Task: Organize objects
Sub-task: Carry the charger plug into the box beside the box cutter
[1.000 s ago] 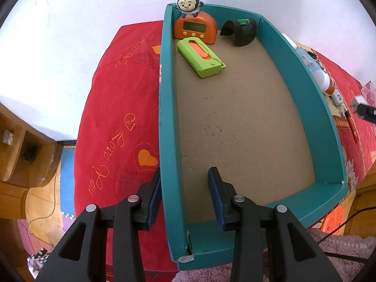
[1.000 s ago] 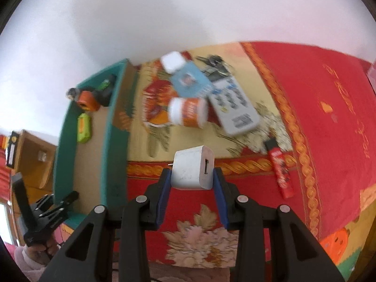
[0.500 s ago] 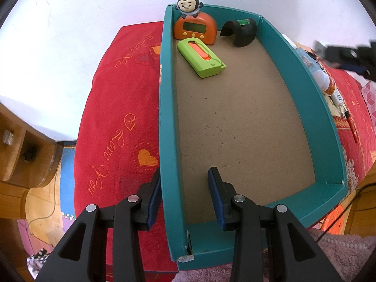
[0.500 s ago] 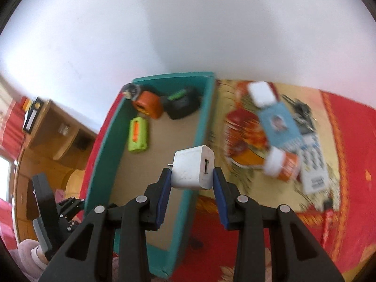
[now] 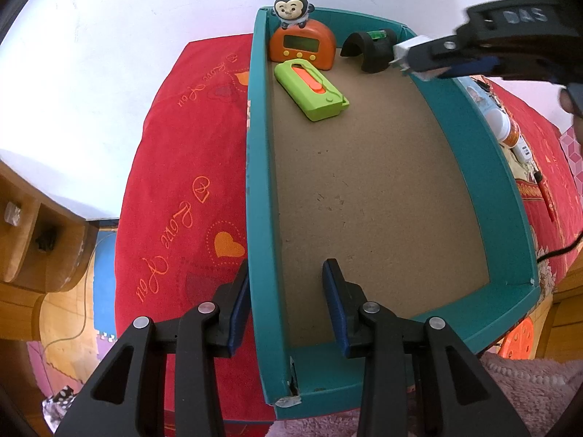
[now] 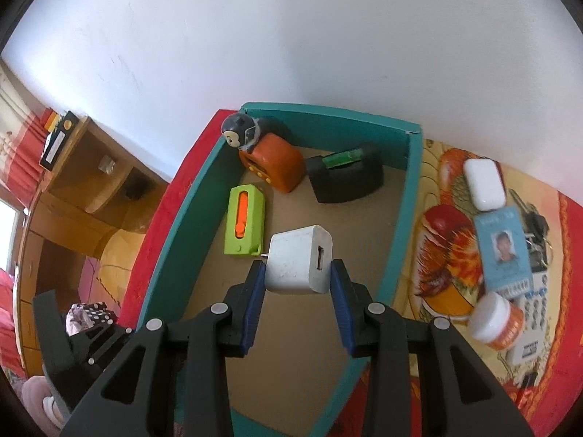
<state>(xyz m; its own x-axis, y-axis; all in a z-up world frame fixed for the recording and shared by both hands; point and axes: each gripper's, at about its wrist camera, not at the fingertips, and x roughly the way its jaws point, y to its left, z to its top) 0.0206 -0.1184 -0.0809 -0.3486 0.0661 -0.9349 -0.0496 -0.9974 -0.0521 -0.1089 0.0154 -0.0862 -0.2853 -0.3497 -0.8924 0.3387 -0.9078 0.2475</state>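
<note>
A teal box (image 5: 259, 182) with a brown floor lies on a red cloth. At its far end sit an orange clock with a monkey figure (image 5: 301, 45), a green and orange device (image 5: 309, 89) and a black tape holder (image 5: 370, 51). My left gripper (image 5: 286, 293) straddles the box's left wall near its front corner; whether it squeezes the wall is unclear. My right gripper (image 6: 297, 278) is shut on a white USB charger (image 6: 298, 264) and holds it above the box floor (image 6: 309, 346), near the green device (image 6: 245, 220). The charger also shows in the left wrist view (image 5: 410, 49) over the right wall.
Right of the box on the patterned cloth lie a white case (image 6: 484, 184), an ID card (image 6: 503, 247), keys (image 6: 533, 222), a white and orange jar (image 6: 495, 322) and a remote (image 6: 530, 331). A red lighter (image 5: 546, 196) lies further right. A wooden shelf (image 6: 91, 182) stands left.
My right gripper carried the white charger leftward from over the cloth, across the box's right wall, to above the box floor. My left gripper and the box have not moved.
</note>
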